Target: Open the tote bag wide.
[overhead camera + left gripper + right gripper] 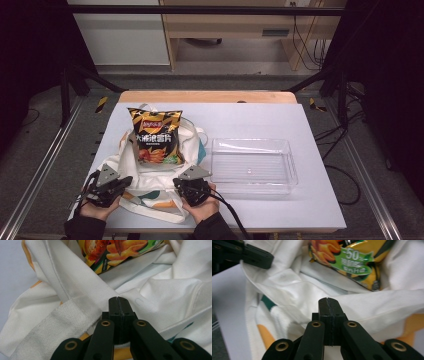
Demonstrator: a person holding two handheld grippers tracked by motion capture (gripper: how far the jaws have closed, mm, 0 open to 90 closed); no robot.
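Both tools, left tool and right tool, pinch the bag shut-tight; next, lift toward 12 o'clock so the chips slide out.

One chip bag, one tote bag, one clear tray.

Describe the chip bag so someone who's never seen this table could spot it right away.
On the white table, look left to the crumpled white tote bag. The chip bag rests on top of it: glossy black and yellow with pictured chips, unlike the clear empty tray to its right.
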